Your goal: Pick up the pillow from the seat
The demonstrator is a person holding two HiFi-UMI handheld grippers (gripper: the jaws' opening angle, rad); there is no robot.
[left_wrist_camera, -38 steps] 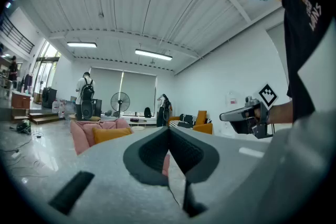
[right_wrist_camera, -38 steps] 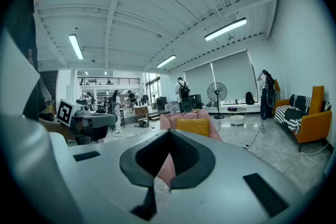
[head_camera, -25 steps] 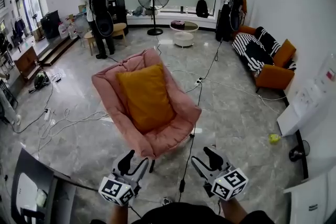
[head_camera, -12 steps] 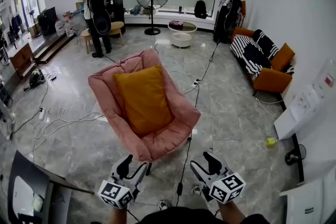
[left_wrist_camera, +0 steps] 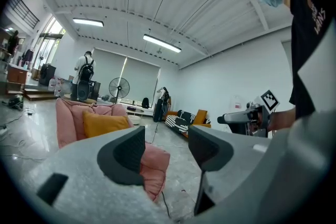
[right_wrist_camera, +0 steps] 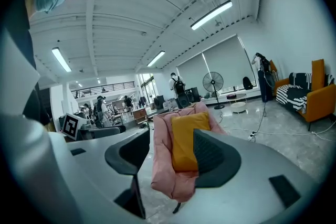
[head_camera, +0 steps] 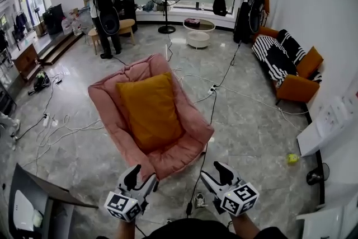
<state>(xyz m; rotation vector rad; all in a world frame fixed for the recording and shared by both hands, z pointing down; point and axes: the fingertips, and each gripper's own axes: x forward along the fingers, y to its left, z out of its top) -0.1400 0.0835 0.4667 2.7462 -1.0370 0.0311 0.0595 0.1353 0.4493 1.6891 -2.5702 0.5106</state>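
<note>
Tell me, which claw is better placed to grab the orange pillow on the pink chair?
Left, probably. The left claw sits open just before the pink chair's front edge, in line with the orange pillow. The right claw, also open and empty, stands off to the side over the floor.

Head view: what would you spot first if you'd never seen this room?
A big pink chair sits in the middle of the grey floor, with a bright orange pillow leaning in its seat. At the bottom edge, the left tongs, which have just been opening, and the right tongs are both open with nothing between them, short of the chair.
</note>
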